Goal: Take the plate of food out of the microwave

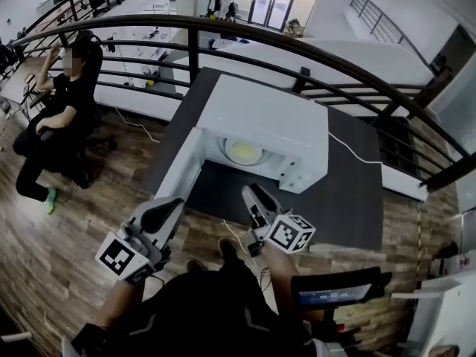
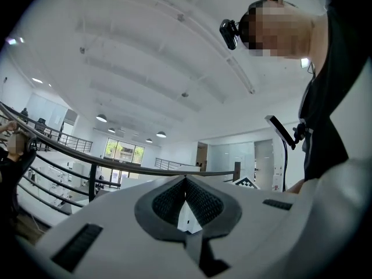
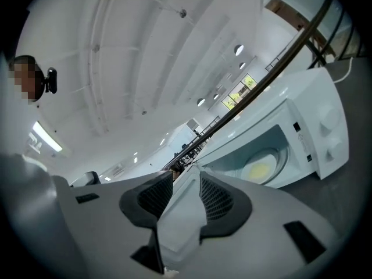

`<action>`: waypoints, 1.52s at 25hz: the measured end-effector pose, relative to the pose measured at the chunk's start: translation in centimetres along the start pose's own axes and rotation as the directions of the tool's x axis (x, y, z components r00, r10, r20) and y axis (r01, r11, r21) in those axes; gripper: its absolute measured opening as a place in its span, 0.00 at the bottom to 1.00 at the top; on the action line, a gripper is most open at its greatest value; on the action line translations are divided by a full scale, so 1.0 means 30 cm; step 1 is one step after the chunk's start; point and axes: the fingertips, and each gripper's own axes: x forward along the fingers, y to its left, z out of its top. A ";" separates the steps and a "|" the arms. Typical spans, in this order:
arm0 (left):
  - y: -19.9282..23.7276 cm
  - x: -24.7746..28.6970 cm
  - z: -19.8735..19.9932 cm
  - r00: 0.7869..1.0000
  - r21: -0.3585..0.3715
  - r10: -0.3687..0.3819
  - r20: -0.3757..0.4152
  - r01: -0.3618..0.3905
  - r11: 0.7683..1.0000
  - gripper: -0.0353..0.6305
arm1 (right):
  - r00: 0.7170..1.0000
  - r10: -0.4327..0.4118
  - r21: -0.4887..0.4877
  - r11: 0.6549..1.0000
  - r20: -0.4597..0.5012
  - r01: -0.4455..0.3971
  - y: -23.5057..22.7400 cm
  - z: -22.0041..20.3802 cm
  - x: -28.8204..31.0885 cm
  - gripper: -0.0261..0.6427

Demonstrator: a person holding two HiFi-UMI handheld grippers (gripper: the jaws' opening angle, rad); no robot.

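My left tongs [image 2: 186,182] are pinched together on nothing, just off the dark surface [image 1: 349,192]. The white microwave [image 1: 282,117] stands on it with its door [image 1: 181,171] swung wide. Inside sits 1 pale round plate [image 1: 243,152], yellowish food at its middle. My right tongs [image 3: 186,176] are partly spread, empty, facing it.

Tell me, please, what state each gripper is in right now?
Left gripper: closed, holding nothing.
Right gripper: open, gripping nothing.
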 end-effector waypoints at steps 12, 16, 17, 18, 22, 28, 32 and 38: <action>0.074 0.107 0.027 0.994 0.051 0.109 -0.010 -0.108 0.993 0.06 | 0.988 -0.146 0.308 0.939 -0.041 0.152 -0.409 -0.102 0.133 0.39; 0.069 0.154 0.025 0.990 0.053 0.140 -0.015 -0.139 0.989 0.06 | 0.980 -0.162 0.406 0.893 -0.116 0.196 -0.519 -0.159 0.159 0.46; 0.075 0.161 0.026 0.989 0.055 0.147 -0.015 -0.146 0.988 0.06 | 0.978 -0.169 0.423 0.883 -0.122 0.205 -0.541 -0.169 0.169 0.46; 0.077 0.167 0.028 0.988 0.057 0.156 -0.016 -0.155 0.986 0.06 | 0.977 -0.177 0.437 0.874 -0.123 0.213 -0.563 -0.175 0.175 0.46; 0.079 0.178 0.039 0.980 0.064 0.200 -0.016 -0.199 0.978 0.06 | 0.971 -0.200 0.494 0.836 -0.128 0.238 -0.632 -0.199 0.184 0.46; 0.064 0.224 0.022 0.971 0.081 0.234 -0.039 -0.231 0.970 0.06 | 0.964 -0.223 0.576 0.773 -0.146 0.266 -0.740 -0.224 0.208 0.46; 0.066 0.234 0.018 0.965 0.090 0.257 -0.045 -0.253 0.963 0.06 | 0.964 -0.214 0.608 0.748 -0.158 0.265 -0.763 -0.236 0.251 0.46; 0.033 0.248 0.033 0.961 0.115 0.274 -0.027 -0.269 0.956 0.06 | 0.964 -0.211 0.651 0.711 -0.163 0.266 -0.800 -0.233 0.269 0.46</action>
